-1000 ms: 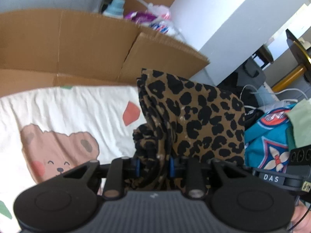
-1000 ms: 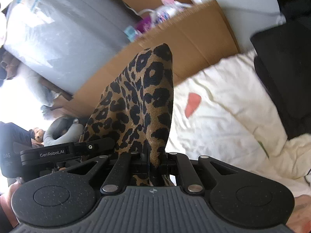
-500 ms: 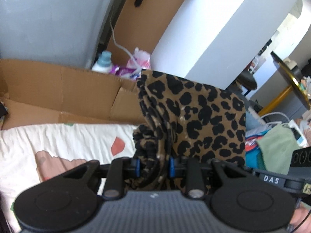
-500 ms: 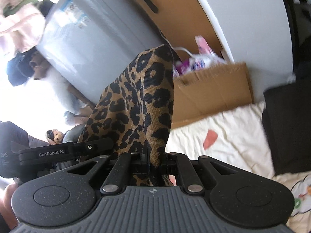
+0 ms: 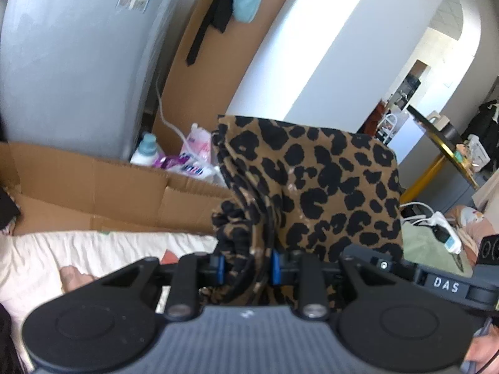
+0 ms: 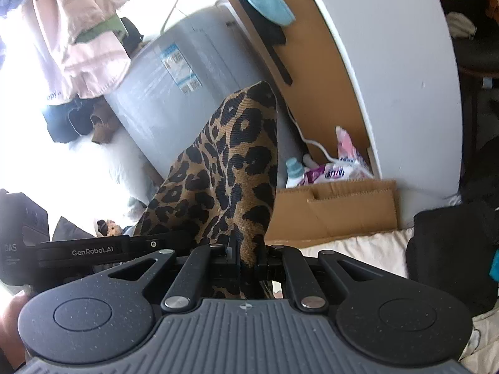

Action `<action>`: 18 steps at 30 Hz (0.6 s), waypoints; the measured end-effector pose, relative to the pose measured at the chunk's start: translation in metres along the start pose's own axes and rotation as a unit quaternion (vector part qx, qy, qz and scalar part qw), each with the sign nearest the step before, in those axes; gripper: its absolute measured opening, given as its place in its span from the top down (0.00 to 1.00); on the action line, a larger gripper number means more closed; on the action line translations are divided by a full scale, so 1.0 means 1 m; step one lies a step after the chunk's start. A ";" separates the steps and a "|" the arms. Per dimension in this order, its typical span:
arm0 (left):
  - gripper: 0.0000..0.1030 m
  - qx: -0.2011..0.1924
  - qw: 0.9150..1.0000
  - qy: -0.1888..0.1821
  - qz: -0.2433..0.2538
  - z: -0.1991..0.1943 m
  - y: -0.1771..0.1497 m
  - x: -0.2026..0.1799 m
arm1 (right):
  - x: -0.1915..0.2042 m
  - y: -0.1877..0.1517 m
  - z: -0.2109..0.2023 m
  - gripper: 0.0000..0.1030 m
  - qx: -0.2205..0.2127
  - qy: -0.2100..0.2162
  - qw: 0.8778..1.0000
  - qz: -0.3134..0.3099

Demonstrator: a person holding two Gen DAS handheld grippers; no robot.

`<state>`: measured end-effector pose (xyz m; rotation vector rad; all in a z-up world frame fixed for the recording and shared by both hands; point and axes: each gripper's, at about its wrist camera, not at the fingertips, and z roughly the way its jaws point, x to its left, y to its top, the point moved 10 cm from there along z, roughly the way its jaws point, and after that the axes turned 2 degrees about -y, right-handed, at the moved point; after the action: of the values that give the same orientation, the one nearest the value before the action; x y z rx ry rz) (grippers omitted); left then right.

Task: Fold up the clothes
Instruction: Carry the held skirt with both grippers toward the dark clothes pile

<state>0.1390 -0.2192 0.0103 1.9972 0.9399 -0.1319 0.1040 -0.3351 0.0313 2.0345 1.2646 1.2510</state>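
A leopard-print garment (image 5: 324, 187) is held up in the air between both grippers. My left gripper (image 5: 246, 268) is shut on a bunched, gathered edge of it, and the cloth stands up in front of the camera. In the right wrist view the same leopard-print garment (image 6: 230, 168) rises as a tall flap, with my right gripper (image 6: 246, 258) shut on its lower edge. The other gripper's black body (image 6: 84, 252) shows at the left of that view, close by. The garment's lower part is hidden behind the gripper bodies.
A white bedsheet (image 5: 93, 249) lies below, edged by a cardboard sheet (image 5: 93, 193). A grey appliance (image 5: 71, 62), a detergent bottle (image 5: 145, 152) and plastic bags (image 5: 193, 159) stand behind. A black cloth (image 6: 452, 249) lies at the right, a power strip (image 5: 443, 227) on green fabric.
Both grippers have lifted and tilted upward with the garment; the bedsheet has dropped low in both views and the wall, appliance and hanging clothes have come into view.
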 end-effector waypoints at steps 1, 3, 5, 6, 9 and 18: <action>0.72 -0.004 1.000 -0.002 0.005 -0.004 0.003 -0.007 | 0.003 0.005 -0.008 0.94 -0.005 -0.002 1.000 -0.005; 0.72 -0.011 1.000 -0.003 0.013 -0.012 0.007 -0.021 | 0.007 0.015 -0.024 0.94 -0.015 -0.008 1.000 -0.014; 0.72 -0.018 1.000 -0.006 0.015 -0.020 0.010 -0.034 | 0.011 0.025 -0.040 0.94 -0.024 -0.009 0.999 -0.020; 0.72 -0.022 1.000 -0.008 0.014 -0.024 0.011 -0.039 | 0.013 0.029 -0.048 0.94 -0.028 -0.010 0.999 -0.023; 0.72 -0.038 0.999 -0.003 0.022 -0.035 0.014 -0.057 | 0.015 0.039 -0.067 0.94 -0.034 -0.013 0.999 -0.032; 0.72 -0.060 0.998 0.001 0.012 -0.051 0.014 -0.090 | 0.017 0.053 -0.107 0.94 -0.045 -0.017 0.997 -0.054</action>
<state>0.0717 -0.2354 0.0889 1.8978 0.9045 -0.0597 0.0398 -0.3564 0.1313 1.8913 1.2600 1.1964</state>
